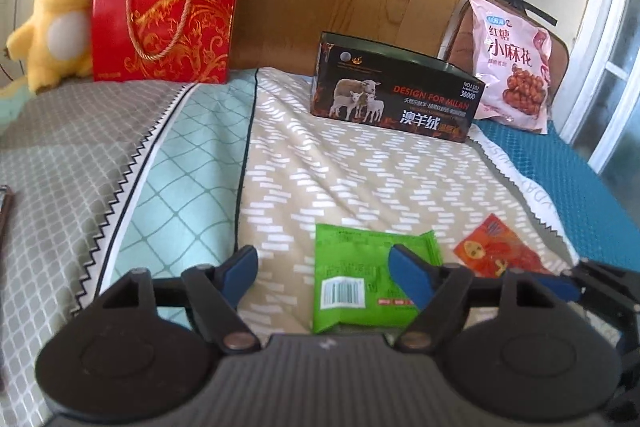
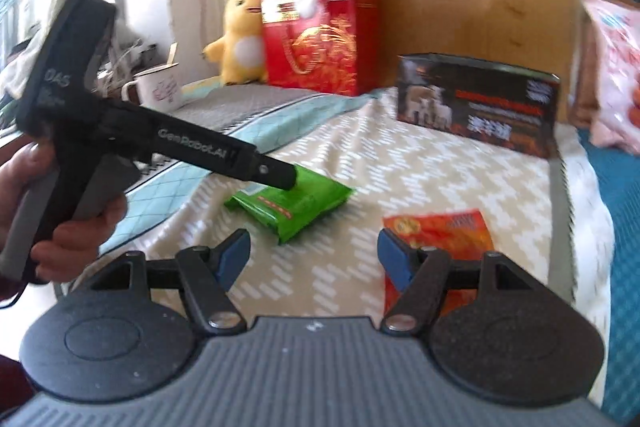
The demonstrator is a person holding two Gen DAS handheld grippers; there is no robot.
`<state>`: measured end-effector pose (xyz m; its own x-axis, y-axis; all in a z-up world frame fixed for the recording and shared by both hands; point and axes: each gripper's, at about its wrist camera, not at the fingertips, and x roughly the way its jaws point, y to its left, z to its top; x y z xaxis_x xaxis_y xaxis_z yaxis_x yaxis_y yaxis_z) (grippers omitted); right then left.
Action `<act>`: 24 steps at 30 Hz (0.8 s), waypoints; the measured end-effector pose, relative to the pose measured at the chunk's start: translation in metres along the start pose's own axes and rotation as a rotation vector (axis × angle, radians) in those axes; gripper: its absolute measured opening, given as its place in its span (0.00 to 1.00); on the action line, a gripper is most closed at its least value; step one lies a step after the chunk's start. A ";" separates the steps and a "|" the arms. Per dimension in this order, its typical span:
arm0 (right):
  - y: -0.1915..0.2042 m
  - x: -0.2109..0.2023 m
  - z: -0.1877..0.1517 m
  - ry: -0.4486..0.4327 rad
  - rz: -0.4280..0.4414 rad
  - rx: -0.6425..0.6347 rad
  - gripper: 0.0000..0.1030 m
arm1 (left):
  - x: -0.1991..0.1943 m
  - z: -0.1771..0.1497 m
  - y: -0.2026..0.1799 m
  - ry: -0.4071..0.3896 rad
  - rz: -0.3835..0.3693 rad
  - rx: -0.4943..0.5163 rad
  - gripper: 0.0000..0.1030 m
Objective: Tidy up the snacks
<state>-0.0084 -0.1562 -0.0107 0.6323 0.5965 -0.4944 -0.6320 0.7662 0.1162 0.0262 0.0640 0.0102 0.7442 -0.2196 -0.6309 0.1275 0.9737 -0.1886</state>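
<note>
Nearest me, my left gripper (image 1: 320,273) has its fingers spread wide and empty, low over the green snack packet (image 1: 370,283) on the bed (image 1: 360,167). My right gripper (image 2: 314,255) is likewise spread and holding nothing, with the red snack packet (image 2: 440,231) just under its right finger. I judge this the approach before the first pick: next I must centre each packet between the fingers and close. Farther back stands the open dark box (image 1: 394,87), probably the destination.
</note>
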 end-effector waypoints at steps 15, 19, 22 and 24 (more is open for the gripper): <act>-0.014 -0.006 -0.003 -0.022 0.049 0.111 0.70 | 0.001 -0.003 -0.001 -0.014 0.046 -0.008 0.89; -0.010 -0.009 -0.004 -0.024 0.073 0.092 0.70 | 0.002 -0.007 0.006 -0.038 0.026 -0.016 0.92; -0.003 -0.009 -0.005 -0.016 0.088 0.049 0.70 | -0.001 -0.010 0.008 -0.051 0.003 -0.021 0.91; -0.003 -0.007 -0.004 0.001 0.099 0.038 0.70 | -0.002 -0.010 0.011 -0.054 -0.011 -0.032 0.91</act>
<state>-0.0132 -0.1636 -0.0113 0.5673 0.6692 -0.4800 -0.6735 0.7124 0.1972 0.0189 0.0744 0.0019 0.7774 -0.2263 -0.5869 0.1161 0.9686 -0.2197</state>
